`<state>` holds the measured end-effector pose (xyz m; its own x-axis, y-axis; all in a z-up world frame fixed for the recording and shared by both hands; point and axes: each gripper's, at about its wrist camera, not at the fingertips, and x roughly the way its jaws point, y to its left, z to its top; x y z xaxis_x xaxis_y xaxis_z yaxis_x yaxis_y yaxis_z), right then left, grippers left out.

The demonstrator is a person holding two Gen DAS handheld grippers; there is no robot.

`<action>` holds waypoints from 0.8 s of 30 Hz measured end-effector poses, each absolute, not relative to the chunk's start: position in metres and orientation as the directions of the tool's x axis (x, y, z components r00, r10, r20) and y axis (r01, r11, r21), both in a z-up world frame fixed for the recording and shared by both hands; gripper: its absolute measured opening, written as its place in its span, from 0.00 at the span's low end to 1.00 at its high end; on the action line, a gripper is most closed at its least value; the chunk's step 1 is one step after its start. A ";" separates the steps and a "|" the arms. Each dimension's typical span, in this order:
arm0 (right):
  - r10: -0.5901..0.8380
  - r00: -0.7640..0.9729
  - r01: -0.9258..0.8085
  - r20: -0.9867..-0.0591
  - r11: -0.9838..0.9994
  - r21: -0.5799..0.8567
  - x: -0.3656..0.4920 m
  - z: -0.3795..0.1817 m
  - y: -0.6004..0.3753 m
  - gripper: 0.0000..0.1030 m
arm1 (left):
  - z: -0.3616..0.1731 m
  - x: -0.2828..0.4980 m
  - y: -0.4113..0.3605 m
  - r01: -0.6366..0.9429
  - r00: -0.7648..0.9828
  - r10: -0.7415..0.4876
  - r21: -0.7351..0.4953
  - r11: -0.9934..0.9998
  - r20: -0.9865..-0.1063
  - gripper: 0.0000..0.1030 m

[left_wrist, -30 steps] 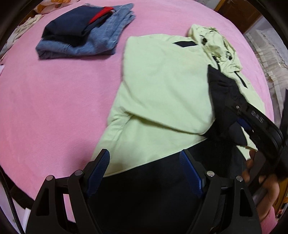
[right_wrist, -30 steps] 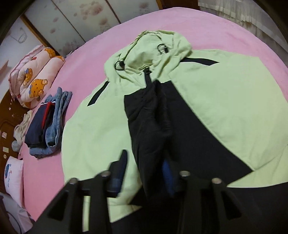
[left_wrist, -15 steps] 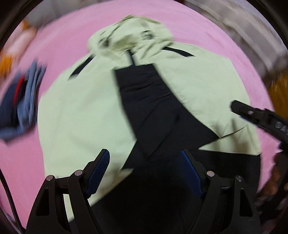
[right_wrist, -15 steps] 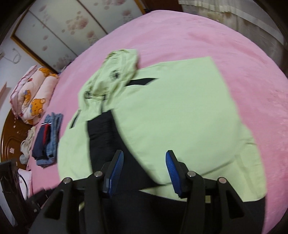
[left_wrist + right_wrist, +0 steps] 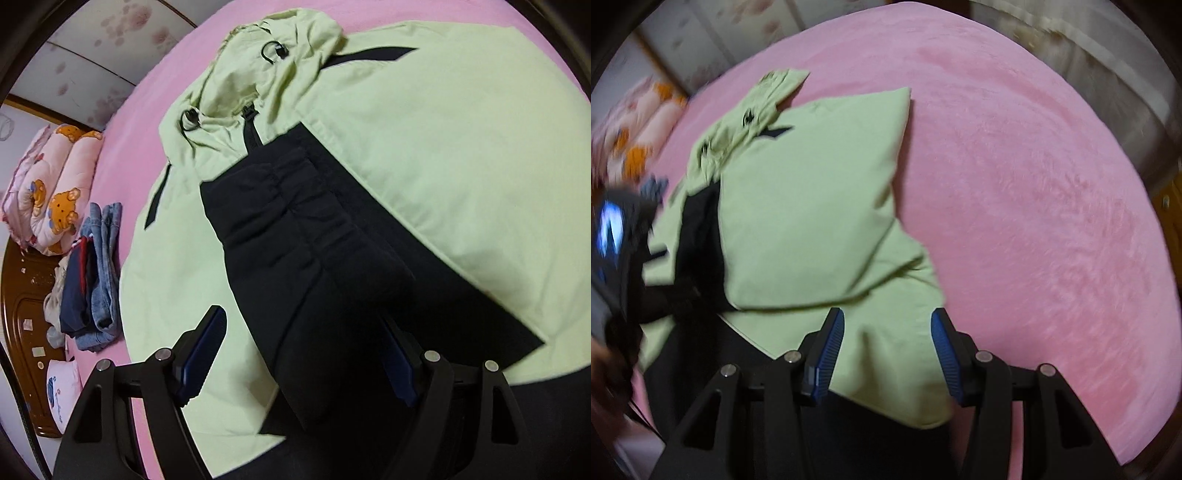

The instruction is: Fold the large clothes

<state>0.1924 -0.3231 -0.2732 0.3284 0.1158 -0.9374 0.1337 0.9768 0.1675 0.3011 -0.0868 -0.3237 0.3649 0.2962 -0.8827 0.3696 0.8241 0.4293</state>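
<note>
A light green hooded jacket (image 5: 424, 155) with black panels lies spread on the pink bed, its hood (image 5: 273, 62) at the far end. A black sleeve (image 5: 295, 236) lies folded down its middle. My left gripper (image 5: 303, 321) hangs open above the near end of that black sleeve, with nothing between its pads. In the right wrist view the jacket (image 5: 812, 206) has a green flap folded inward. My right gripper (image 5: 886, 317) stands open above the jacket's near right corner. The left gripper (image 5: 613, 229) shows there as a dark blur at the left edge.
A stack of folded jeans and dark clothes (image 5: 96, 269) lies left of the jacket. Beyond it is a rolled teddy-bear quilt (image 5: 51, 192), then a wooden headboard (image 5: 22, 332) and a pillow (image 5: 61, 391). Bare pink bedspread (image 5: 1034, 184) stretches right of the jacket.
My left gripper swung from the jacket's left side to over its black middle. My right gripper moved right, from over the black sleeve to the jacket's right corner.
</note>
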 end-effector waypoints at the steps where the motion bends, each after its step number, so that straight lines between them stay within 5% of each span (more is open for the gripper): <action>1: 0.103 0.332 0.089 -0.938 0.986 0.140 0.193 -0.276 -0.324 0.48 | -0.324 0.302 -0.088 0.367 0.377 0.304 0.442 0.818 -0.875 0.71; 7: 0.054 0.343 -0.112 -0.938 0.994 0.016 0.205 -0.291 -0.317 0.47 | -0.325 0.315 -0.089 0.372 0.366 0.319 0.451 0.811 -0.874 0.13; 17: 0.063 0.360 -0.299 -0.931 0.953 -0.051 0.222 -0.300 -0.305 0.47 | -0.264 0.328 -0.021 0.013 0.431 0.289 0.326 0.945 -0.855 0.10; 24: 0.107 0.423 -0.346 -0.900 0.937 -0.051 0.234 -0.295 -0.293 0.47 | -0.285 0.321 0.054 -0.227 0.327 0.245 0.175 0.958 -0.913 0.09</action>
<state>0.2339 -0.2933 -0.2951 0.4232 0.1075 -0.8997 -0.3464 0.9367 -0.0510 0.3208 0.0545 -0.2846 0.3268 0.2447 -0.9129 -0.2272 0.9579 0.1755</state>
